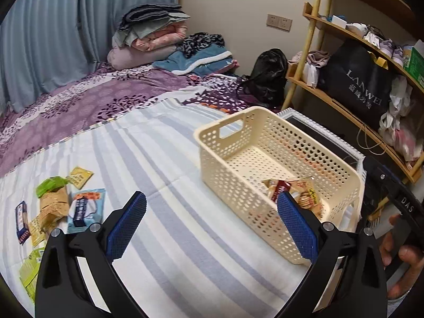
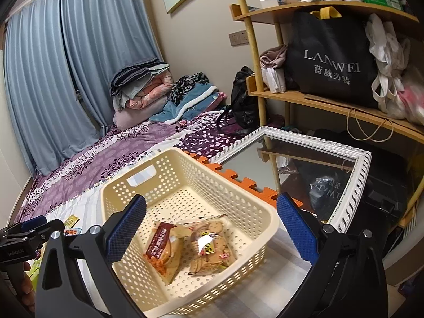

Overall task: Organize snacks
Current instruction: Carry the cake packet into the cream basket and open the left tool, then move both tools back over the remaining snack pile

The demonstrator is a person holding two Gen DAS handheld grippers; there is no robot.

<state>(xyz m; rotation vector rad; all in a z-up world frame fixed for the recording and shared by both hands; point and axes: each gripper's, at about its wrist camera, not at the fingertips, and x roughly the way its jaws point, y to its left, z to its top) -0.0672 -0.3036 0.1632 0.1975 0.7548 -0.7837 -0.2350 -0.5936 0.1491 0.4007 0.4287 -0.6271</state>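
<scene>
both tongs released, nothing between the pads: left tongs (image 1: 212, 225) over the striped sheet (image 1: 169, 159), right tongs (image 2: 212, 228) above the basket (image 2: 267, 220). risk: basket sits at the bed's right edge beside a framed mirror (image 2: 352, 182); a nudge on soft bedding could tip or slide it off. thin slick packets could slip from wide pads. basket holds two packs, red-labelled snack (image 2: 163, 251) and clear cracker bag (image 2: 212, 249), touching, at its near end. loose snack pile (image 1: 55, 206) lies toward the sheet's left edge, well apart.
</scene>
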